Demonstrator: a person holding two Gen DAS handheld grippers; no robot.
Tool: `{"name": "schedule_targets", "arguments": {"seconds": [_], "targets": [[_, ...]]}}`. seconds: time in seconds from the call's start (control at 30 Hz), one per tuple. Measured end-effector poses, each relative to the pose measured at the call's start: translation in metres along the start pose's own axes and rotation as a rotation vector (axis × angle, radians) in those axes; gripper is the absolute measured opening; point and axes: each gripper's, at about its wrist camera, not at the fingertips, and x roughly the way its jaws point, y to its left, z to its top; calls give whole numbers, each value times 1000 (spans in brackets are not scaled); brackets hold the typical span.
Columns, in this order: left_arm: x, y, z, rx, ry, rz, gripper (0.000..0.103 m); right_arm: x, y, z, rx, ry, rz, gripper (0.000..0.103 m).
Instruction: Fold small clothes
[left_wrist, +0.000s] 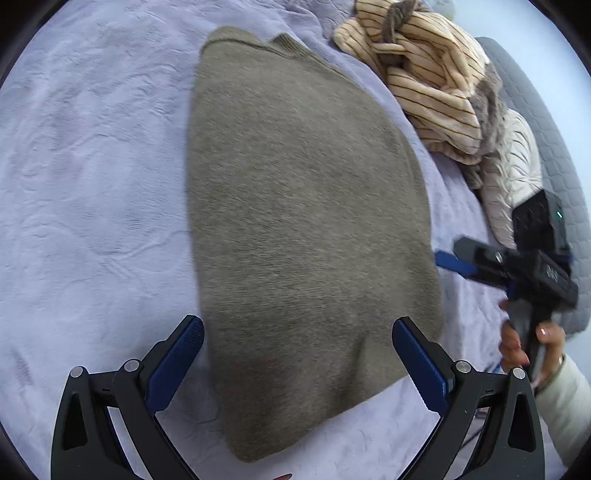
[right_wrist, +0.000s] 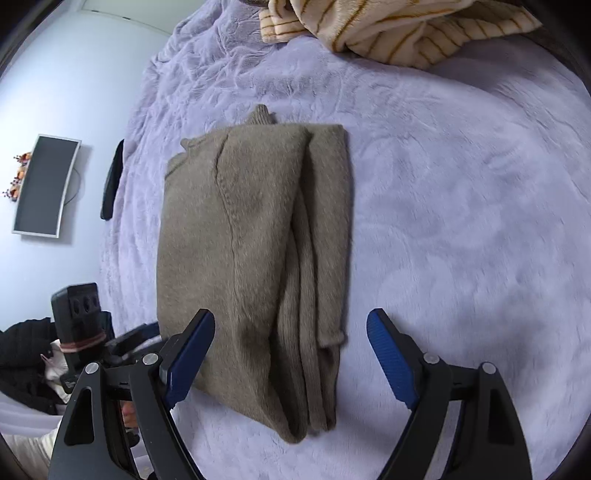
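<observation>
A folded olive-grey knit sweater (left_wrist: 303, 229) lies flat on the lavender bedspread (left_wrist: 92, 184). My left gripper (left_wrist: 297, 328) hovers over its near end, open wide, one pad on each side of the cloth and neither pressing it. From the right wrist the sweater (right_wrist: 251, 240) shows as a long narrow bundle with its layered edges on the right side. My right gripper (right_wrist: 291, 317) stands open above the near end and holds nothing. That right gripper (left_wrist: 448, 251) also shows beside the sweater's right edge, gripped by a person's hand (left_wrist: 517, 343).
A cream striped fleece heap (left_wrist: 424, 74) (right_wrist: 406, 29) lies at the far end of the bed, with a quilted cream garment (left_wrist: 513, 177) beside it. A monitor (right_wrist: 46, 184) hangs on the wall left of the bed. A dark object (right_wrist: 112, 181) sits at the bed's left edge.
</observation>
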Motion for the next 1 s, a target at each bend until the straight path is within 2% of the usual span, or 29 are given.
{"name": "schedule_targets", "arguments": {"seconds": [0.27,0.47,0.53,0.6,0.67,0.7,0.77,0.87,1.0], "targets": [[14,6,10,-24,6,-24,102,36,-14,43,13,46,104,87],[28,5,18,-32,29,-8,102,55,-16,64,42,70,229,88],[29,8,18,-43,35,-13,102,62,-14,67,50,79,222,87],[27,11,18,-60,33,-22,102,68,-13,68,77,91,178,78],[20,15,16,-72,23,-25,92,70,-10,67,81,91,162,58],[16,18,15,-83,17,-30,89,68,-7,66,76,85,157,54],[8,23,12,-100,-5,-47,74,64,-2,65,66,71,159,44],[-5,27,6,-103,-41,-76,61,54,1,62,78,51,201,41],[-24,20,2,-82,-82,-97,56,43,8,53,107,25,293,40]]}}
